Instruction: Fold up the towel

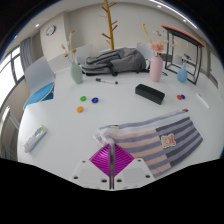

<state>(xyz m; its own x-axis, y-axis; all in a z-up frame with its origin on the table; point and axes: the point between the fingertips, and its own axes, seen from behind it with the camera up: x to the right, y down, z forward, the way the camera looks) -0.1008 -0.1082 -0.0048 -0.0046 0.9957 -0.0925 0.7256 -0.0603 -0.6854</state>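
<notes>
A striped towel (152, 136), grey and white with reddish stripes and a small label patch, lies rumpled on the white table (110, 112) just ahead of and to the right of the fingers. My gripper (111, 160) is low over the table's near edge. Its magenta pads (100, 159) are pressed together, with the towel's near left corner (112, 146) pinched between the fingertips. The rest of the towel spreads away to the right, partly doubled over itself.
Beyond the towel are a black case (150, 92), a grey backpack (112, 62), a pink vase (157, 67), a green vase (76, 72) and small coloured pieces (88, 100). A white flat object (35, 138) lies at the left. A wooden coat stand (108, 25) is behind.
</notes>
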